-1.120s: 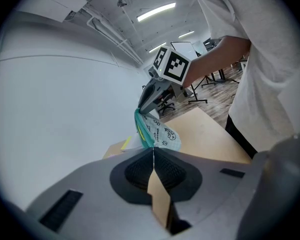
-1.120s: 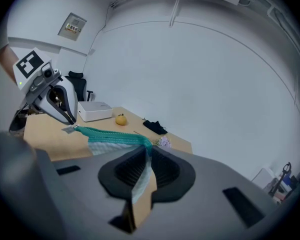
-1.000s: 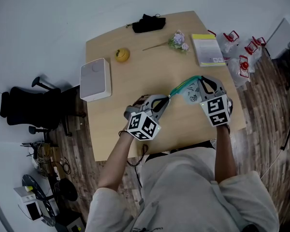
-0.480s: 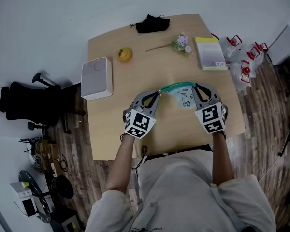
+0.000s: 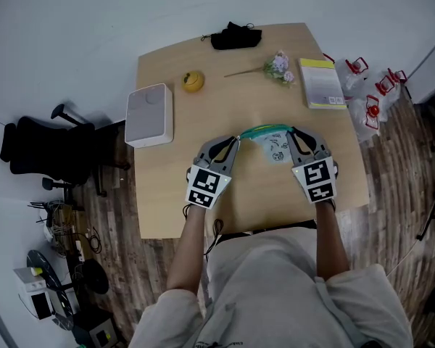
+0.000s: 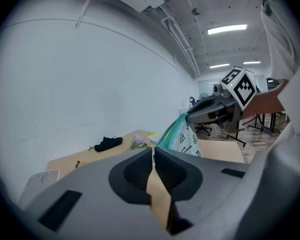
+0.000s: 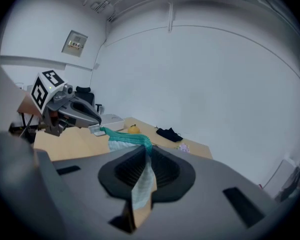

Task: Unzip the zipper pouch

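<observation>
A pale printed zipper pouch (image 5: pixel 277 148) with a teal zipper band (image 5: pixel 264 130) hangs stretched between both grippers above the table (image 5: pixel 203 133). My left gripper (image 5: pixel 237 139) is shut on the small zipper pull at the band's left end; the right gripper view shows that pull (image 7: pixel 96 129) in its tips. My right gripper (image 5: pixel 293 132) is shut on the pouch's right end, with its fabric (image 7: pixel 141 180) pinched between the jaws. In the left gripper view the pouch (image 6: pixel 184 137) rises just past the closed jaws (image 6: pixel 152 151), with the right gripper (image 6: pixel 221 106) behind it.
On the table stand a white box (image 5: pixel 149 114) at the left, a yellow fruit (image 5: pixel 193 81), a black cloth item (image 5: pixel 235 36), a flower sprig (image 5: pixel 275 65) and a yellow-green book (image 5: pixel 321 83). A black chair (image 5: pixel 43 158) stands on the floor at the left; red-and-white items (image 5: pixel 370 100) lie at the right.
My left gripper has rolled and moved up and leftward with the pull. The teal band now runs level between the grippers rather than slanting. The right gripper shifted slightly.
</observation>
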